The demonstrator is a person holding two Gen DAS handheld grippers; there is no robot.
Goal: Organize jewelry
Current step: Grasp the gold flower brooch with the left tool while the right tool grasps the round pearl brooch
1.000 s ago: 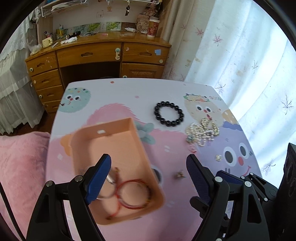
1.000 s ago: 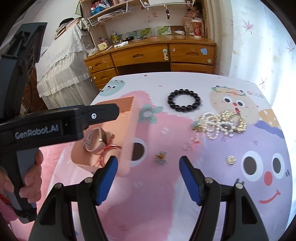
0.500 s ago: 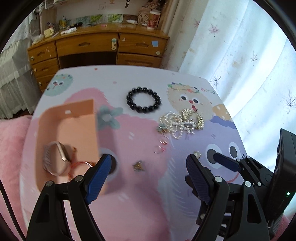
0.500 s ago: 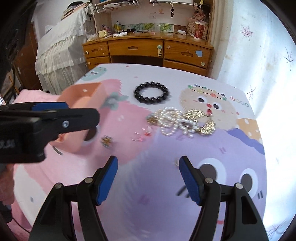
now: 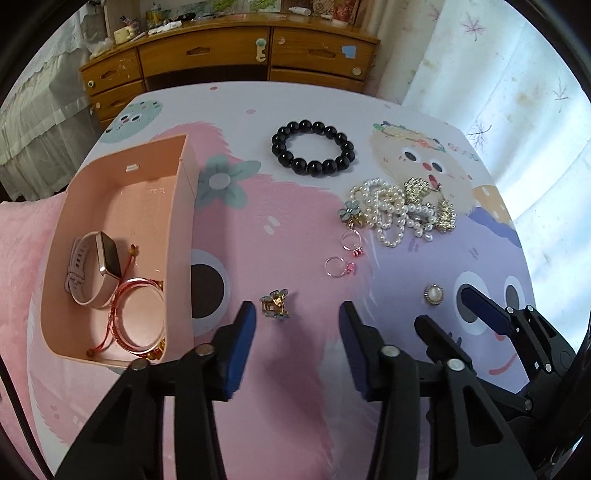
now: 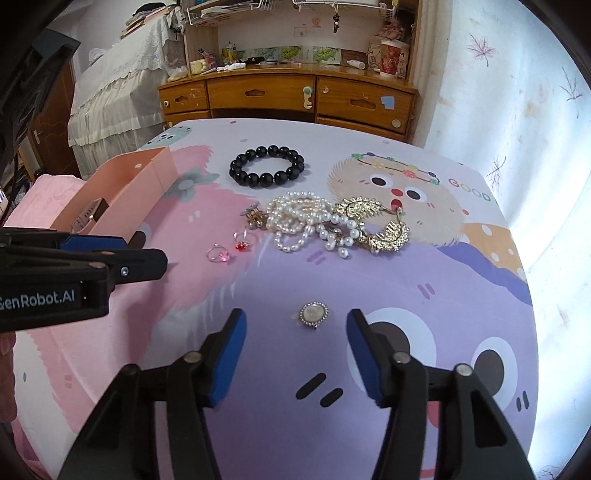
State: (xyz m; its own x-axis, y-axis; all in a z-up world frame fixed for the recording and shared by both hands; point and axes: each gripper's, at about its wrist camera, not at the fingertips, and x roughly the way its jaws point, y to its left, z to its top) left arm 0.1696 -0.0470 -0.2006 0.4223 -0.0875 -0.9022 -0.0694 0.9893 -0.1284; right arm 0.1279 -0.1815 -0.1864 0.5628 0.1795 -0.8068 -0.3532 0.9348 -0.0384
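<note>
Pick-up step: left gripper closing over butterfly clip, right gripper closing over pearl brooch (neither gripped yet); next, pinch & carry to pink box.

A wooden desk with drawers stands at twelve o'clock across the room, its top crowded with small clutter and cups, and wire shelves hang on the pale wall above it. From one to four o'clock a white curtain printed with small leaf shapes glows with daylight, the brightest part of the room. At ten o'clock sits a bed under a white lace-edged cover, with a dark wooden door beside it at nine, and a pink blanket lies low at nine o'clock in the left wrist view.
</note>
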